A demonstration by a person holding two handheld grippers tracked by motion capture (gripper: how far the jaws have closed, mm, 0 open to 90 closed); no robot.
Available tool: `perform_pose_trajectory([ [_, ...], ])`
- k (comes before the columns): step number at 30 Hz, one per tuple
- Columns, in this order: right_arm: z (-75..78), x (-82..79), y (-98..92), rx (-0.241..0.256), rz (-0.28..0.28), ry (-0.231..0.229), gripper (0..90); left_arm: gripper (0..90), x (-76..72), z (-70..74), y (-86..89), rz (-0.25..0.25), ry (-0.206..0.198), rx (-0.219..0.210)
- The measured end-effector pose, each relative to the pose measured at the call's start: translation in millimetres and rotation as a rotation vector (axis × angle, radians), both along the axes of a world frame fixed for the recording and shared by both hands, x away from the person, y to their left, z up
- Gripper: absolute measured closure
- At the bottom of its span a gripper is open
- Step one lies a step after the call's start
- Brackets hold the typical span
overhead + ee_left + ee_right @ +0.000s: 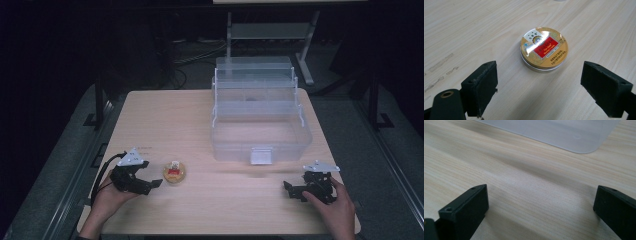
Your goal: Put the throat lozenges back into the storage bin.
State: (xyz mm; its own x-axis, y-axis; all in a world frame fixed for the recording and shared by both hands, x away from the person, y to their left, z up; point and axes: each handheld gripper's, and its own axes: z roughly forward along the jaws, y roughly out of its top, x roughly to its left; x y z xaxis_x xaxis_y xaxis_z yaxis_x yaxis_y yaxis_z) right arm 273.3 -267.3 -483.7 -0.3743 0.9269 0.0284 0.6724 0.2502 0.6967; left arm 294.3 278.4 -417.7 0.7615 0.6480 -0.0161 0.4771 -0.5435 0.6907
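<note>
A small round gold tin with a red label lies flat on the wooden table, lid closed. In the left gripper view the tin sits just ahead of the two wide-apart jaws. My left gripper is open, close to the tin's left side, not touching it. My right gripper rests low near the table's front right, open, with bare wood between its jaws. A clear plastic box with tiered trays stands open at the back right; its front corner shows in the right gripper view.
The box's white latch faces the front edge. Bare tabletop lies between the two grippers and across the left half. The table's front edge runs close below both hands. Dark floor and metal frame legs surround the table.
</note>
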Motion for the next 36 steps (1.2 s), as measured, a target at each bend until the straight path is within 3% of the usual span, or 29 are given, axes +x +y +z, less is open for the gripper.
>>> perform_pose_trajectory([
  [14,0.0,0.1,0.0,0.000,0.000,0.000,0.0,13.9,11.3,5.7,-10.1,-0.019,0.013,0.000],
  [36,0.0,0.0,0.0,0.000,0.000,0.000,0.0,13.9,30.6,4.8,-33.5,-0.041,0.066,0.065],
])
